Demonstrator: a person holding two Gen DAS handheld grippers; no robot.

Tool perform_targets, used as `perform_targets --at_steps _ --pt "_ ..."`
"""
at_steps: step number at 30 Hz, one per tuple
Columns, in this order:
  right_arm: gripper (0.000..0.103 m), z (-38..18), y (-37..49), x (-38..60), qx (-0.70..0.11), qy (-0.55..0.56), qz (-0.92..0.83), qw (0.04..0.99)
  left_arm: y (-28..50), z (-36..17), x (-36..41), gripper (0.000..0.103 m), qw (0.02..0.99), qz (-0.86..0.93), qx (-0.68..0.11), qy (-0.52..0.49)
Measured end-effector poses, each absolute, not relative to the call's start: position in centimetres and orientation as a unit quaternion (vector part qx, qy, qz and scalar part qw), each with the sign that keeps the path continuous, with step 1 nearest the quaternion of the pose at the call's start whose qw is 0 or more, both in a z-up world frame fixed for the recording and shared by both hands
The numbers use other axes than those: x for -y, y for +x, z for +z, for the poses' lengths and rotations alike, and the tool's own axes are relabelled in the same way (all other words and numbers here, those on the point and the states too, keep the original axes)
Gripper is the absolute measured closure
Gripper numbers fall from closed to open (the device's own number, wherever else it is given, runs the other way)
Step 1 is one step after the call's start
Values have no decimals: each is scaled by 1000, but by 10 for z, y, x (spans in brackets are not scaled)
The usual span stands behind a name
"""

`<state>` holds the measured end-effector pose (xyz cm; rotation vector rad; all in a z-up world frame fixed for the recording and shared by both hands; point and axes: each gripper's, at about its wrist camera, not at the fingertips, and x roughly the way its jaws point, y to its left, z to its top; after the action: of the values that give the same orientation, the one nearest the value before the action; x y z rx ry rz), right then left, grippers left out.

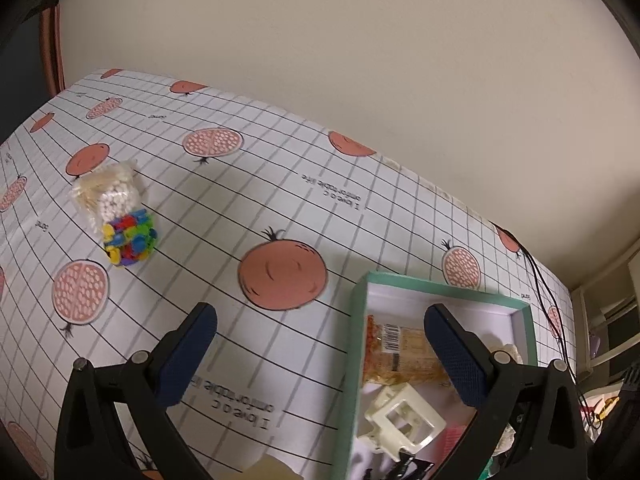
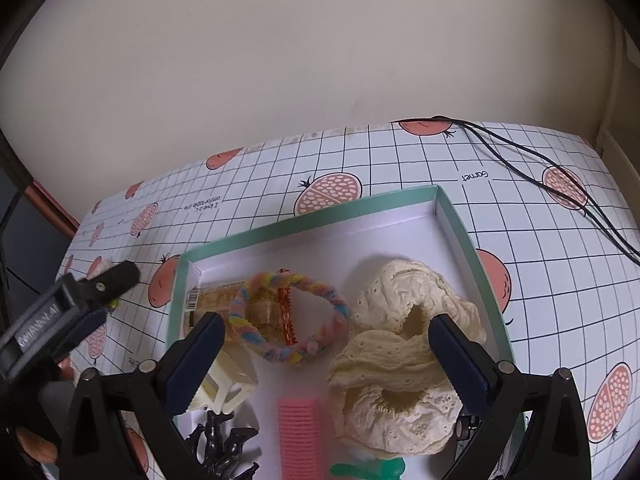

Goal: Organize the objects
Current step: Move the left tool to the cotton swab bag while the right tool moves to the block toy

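A mint-rimmed white box (image 2: 456,224) holds two cream lace scrunchies (image 2: 404,344), a pastel braided hair tie (image 2: 288,320), an orange claw clip (image 2: 285,312), a cream square clip (image 2: 228,388), a pink comb (image 2: 300,436), black clips (image 2: 224,444) and a labelled packet (image 2: 216,300). My right gripper (image 2: 326,336) hovers open over the box, nothing between its fingers. In the left wrist view the same box (image 1: 358,344) lies lower right, and my left gripper (image 1: 320,344) stands open above its left rim. A clear bag of white beads and coloured pieces (image 1: 120,216) lies on the table at far left.
The table wears a grid-patterned cloth with pomegranate prints (image 1: 280,276) and backs onto a beige wall. A black cable (image 2: 560,184) trails across the right rear corner. The left gripper's body (image 2: 52,320) shows at the left of the right wrist view.
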<state>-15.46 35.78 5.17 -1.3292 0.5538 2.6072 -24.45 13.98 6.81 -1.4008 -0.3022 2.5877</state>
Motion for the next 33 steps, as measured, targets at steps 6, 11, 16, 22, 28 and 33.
perform_targets --at_steps 6,11,16,22,28,33 --pt "0 52 -157 -353 -180 -445 873 88 -252 74 -113 0 86 873 109 -468" --pt "0 53 -159 -350 -178 -444 872 100 -264 81 -79 0 78 874 119 -464" --pt "0 68 -161 -337 -177 -425 883 95 -276 87 -37 0 62 878 126 -457" --pt "0 102 -171 -298 -154 -392 904 75 -291 89 22 0 38 882 142 -448" --pt "0 121 -202 -241 -133 -390 911 25 -304 81 68 0 23 882 165 -441" --pt "0 107 -236 -194 -131 -420 898 -6 -314 73 85 0 28 883 170 -436"
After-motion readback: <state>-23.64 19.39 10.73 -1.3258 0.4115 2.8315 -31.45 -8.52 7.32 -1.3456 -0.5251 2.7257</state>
